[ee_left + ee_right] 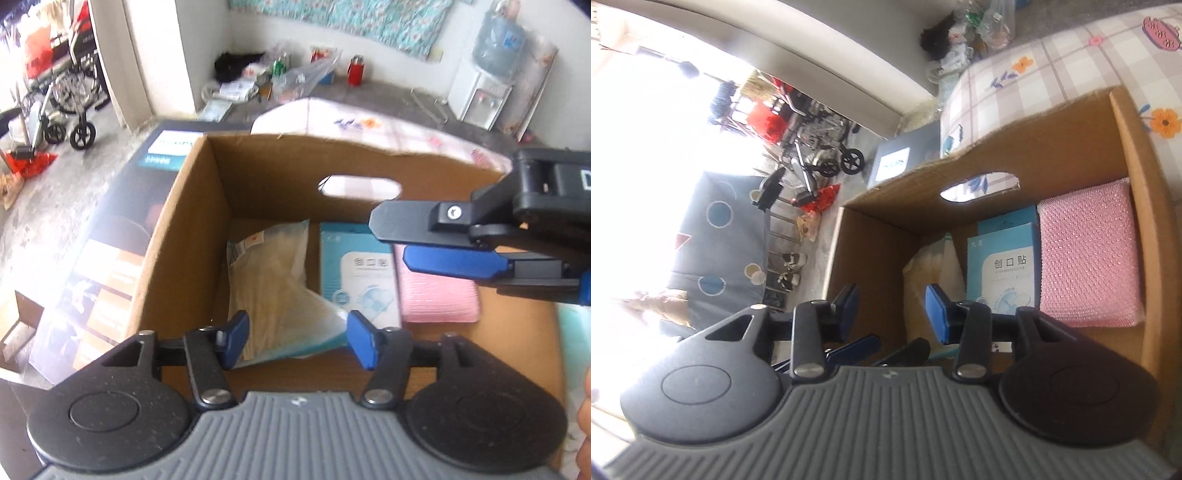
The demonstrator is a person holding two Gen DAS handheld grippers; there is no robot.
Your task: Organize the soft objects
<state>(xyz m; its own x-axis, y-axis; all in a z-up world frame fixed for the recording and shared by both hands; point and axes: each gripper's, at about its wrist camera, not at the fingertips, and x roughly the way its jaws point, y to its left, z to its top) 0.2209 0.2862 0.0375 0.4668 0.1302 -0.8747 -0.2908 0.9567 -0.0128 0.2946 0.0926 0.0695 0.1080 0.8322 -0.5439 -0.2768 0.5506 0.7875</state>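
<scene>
An open cardboard box (192, 229) (871, 236) holds three things side by side: a clear packet of beige material (269, 280) (931, 273), a light blue carton with Chinese print (356, 273) (1004, 262), and a pink textured sponge pad (439, 295) (1089, 254). My left gripper (297, 341) is open and empty above the near end of the packet. My right gripper (892, 314) is open and empty above the box; in the left wrist view it reaches in from the right (406, 240) over the carton and pad.
The box stands on a bed with a checked floral cover (1052, 70). A dark flat carton (122, 229) lies left of it. A wheelchair (62, 107), floor clutter (280, 74) and a water dispenser (484, 88) stand farther off.
</scene>
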